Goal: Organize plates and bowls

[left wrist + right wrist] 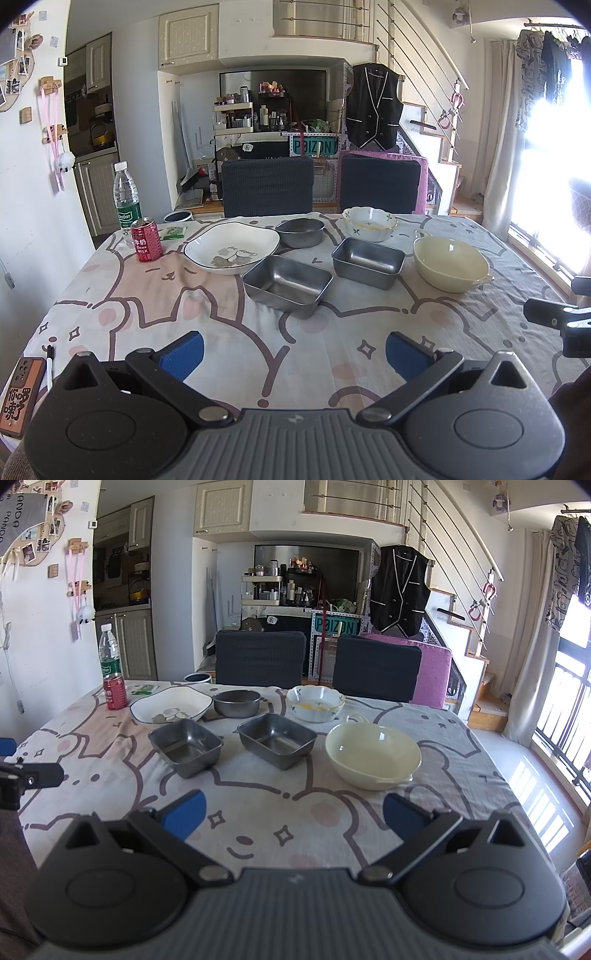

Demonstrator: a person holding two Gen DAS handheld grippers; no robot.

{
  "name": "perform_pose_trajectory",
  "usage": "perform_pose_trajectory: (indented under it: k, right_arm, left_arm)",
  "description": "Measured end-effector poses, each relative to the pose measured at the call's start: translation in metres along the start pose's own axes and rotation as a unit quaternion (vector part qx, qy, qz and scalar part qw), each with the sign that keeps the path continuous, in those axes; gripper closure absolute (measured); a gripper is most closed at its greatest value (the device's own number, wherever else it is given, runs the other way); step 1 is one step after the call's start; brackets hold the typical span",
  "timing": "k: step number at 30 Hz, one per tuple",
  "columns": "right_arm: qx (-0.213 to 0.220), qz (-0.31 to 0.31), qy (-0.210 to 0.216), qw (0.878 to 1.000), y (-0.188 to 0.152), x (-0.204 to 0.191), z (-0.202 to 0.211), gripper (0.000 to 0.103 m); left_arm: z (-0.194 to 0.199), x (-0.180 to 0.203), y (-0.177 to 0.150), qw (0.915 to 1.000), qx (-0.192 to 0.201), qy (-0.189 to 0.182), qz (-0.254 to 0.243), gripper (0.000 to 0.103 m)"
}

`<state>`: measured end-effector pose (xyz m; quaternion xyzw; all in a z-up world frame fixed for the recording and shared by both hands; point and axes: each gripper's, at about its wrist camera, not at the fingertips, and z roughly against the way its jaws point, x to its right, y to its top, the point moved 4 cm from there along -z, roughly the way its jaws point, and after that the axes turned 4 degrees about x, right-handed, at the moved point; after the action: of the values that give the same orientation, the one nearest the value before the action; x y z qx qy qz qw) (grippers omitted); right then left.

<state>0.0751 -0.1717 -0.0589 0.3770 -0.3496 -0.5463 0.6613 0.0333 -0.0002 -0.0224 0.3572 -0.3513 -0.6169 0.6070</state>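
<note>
Both claws are hovering over the near edge of the surface [155,295], the left claw [291,354] and the right claw [291,818] each spread wide and holding nothing, so the sorting looks not yet begun. The dishes are sitting apart toward the far edge: a white plate [232,250] toward the far left corner, a round steel bowl [300,232] just beside it, two rectangular steel pans [287,281] [367,261] nearer the middle, a flowered bowl [369,222] behind them, and a cream bowl [448,263] toward the right edge. A sensible start is nesting like with like: gripping one steel pan by its rim wall, lifting it level, and lowering it squarely into its twin without scraping.
</note>
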Motion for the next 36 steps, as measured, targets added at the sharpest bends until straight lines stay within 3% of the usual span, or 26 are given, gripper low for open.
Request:
perform_pose_trajectory:
  k: [36]
  right_arm:
    - [0.002, 0.003, -0.002, 1.000, 0.0003, -0.0010, -0.0004, 0.000]
  left_arm:
    - [-0.0002, 0.0041, 0.0063, 0.9999, 0.011, 0.011, 0.001, 0.000]
